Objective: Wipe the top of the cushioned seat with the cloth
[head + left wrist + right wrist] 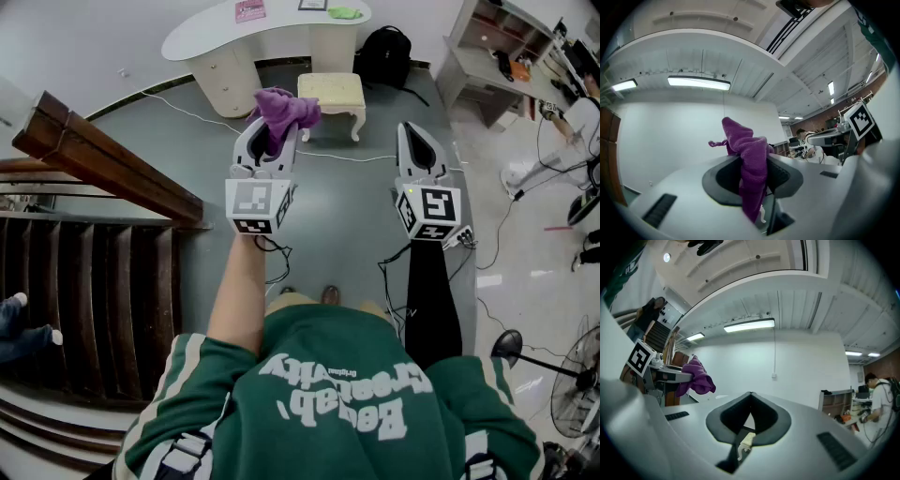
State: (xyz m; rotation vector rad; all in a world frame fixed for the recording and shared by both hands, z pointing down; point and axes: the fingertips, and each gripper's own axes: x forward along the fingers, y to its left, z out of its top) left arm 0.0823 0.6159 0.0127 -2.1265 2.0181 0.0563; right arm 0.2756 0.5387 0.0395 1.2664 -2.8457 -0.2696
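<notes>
1. The left gripper [270, 141] is raised, its jaws clamped on a purple cloth [286, 111] that bunches above the tips
2. The right gripper [412, 131] beside it has its jaws pressed together, empty
3. The cushioned seat [330, 91] stands on the grey floor [356, 216] ahead, just before the white desk [234, 37]

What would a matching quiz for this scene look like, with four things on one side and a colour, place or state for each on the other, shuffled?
Things:
1. cloth
2. right gripper
3. cushioned seat
4. backpack

Descriptions:
A. black, beside the white desk
B. shut, nothing between its jaws
C. purple, clamped in the left gripper
D. cream, in front of the desk, top bare

Pairs: 1-C, 2-B, 3-D, 4-A
</notes>
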